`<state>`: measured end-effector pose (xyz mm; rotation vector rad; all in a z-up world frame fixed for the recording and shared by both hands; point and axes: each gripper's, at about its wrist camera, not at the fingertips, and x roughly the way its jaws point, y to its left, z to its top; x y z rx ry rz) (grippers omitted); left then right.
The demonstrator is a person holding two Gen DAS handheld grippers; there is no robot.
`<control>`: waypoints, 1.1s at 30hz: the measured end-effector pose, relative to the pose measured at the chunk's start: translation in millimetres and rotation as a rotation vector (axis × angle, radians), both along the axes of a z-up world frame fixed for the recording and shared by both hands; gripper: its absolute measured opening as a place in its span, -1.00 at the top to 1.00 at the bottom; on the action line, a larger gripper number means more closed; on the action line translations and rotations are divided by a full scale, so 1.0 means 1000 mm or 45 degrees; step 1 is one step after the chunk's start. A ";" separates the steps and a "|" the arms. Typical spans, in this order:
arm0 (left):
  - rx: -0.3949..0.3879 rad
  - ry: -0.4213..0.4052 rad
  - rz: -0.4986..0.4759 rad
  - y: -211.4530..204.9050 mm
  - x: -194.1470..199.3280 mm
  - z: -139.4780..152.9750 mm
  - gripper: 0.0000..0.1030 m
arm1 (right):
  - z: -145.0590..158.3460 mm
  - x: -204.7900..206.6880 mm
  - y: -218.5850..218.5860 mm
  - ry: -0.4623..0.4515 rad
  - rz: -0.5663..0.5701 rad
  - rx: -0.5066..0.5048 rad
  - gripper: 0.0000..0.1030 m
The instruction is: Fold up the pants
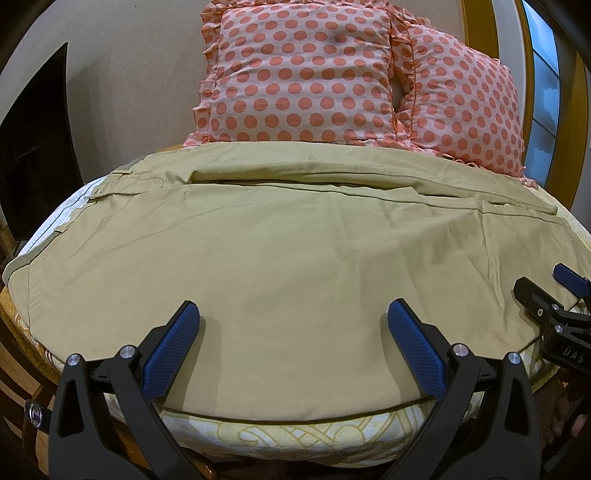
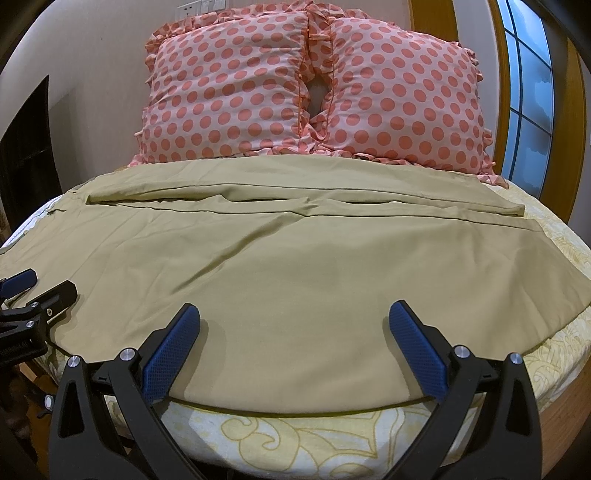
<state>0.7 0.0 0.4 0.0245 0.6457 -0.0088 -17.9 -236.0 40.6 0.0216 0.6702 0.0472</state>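
Over the khaki pants (image 1: pixel 280 258), left hand-held gripper (image 1: pixel 293 314) and right hand-held gripper (image 2: pixel 293 314), side by side, fingers wide apart.

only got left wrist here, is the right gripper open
Observer: Yes, the right gripper is wide open over the pants, holding nothing.
Operator: can you see the pants' right end
Observer: Yes, the cuffs lie flat on the sheet, one leg beyond the other.
Operator: anything on the wall above the pillows
Observer: A white switch plate above the left pillow.
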 end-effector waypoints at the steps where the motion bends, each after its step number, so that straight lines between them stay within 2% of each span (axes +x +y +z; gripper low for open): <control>1: 0.000 0.005 0.000 0.001 0.000 0.000 -0.97 | 0.000 0.000 0.000 0.002 0.002 0.000 -0.97; 6: 0.001 0.031 -0.007 0.001 0.003 0.002 -0.97 | 0.001 0.003 0.001 0.031 0.035 -0.004 -0.97; 8: -0.001 0.063 -0.017 0.002 0.006 0.005 -0.97 | 0.007 0.015 -0.007 0.109 0.071 0.015 -0.97; 9: -0.004 0.084 -0.020 0.004 0.009 0.007 -0.96 | 0.014 0.023 -0.016 0.111 0.063 0.032 -0.97; 12: 0.011 0.043 0.017 0.013 0.015 0.023 -0.96 | 0.045 0.052 -0.053 0.044 -0.046 0.042 -0.97; 13: 0.021 0.025 0.036 0.015 0.018 0.028 -0.96 | 0.057 0.075 -0.074 0.043 -0.120 0.064 -0.97; 16: 0.027 -0.019 0.099 0.026 0.031 0.046 -0.96 | 0.069 0.149 -0.127 0.123 -0.315 0.146 -0.97; 19: 0.004 -0.023 0.138 0.036 0.046 0.058 -0.96 | 0.052 0.235 -0.186 0.289 -0.580 0.265 -0.97; 21: -0.015 -0.012 0.151 0.041 0.056 0.062 -0.96 | 0.032 0.287 -0.221 0.406 -0.753 0.345 -0.71; 22: -0.016 -0.008 0.153 0.042 0.059 0.063 -0.96 | 0.024 0.303 -0.230 0.436 -0.808 0.363 -0.48; 24: -0.014 -0.006 0.157 0.044 0.065 0.064 -0.96 | 0.007 0.338 -0.248 0.489 -0.934 0.365 -0.43; 27: 0.013 -0.015 0.164 0.046 0.072 0.065 -0.96 | -0.011 0.360 -0.260 0.532 -1.048 0.304 -0.43; 29: 0.021 -0.011 0.170 0.050 0.079 0.064 -0.96 | -0.021 0.375 -0.257 0.562 -1.091 0.103 -0.40; 30: 0.021 -0.008 0.170 0.051 0.080 0.064 -0.96 | -0.022 0.376 -0.255 0.546 -1.080 0.073 -0.40; 33: 0.025 0.003 0.172 0.055 0.090 0.063 -0.96 | -0.026 0.371 -0.257 0.459 -1.029 0.070 -0.24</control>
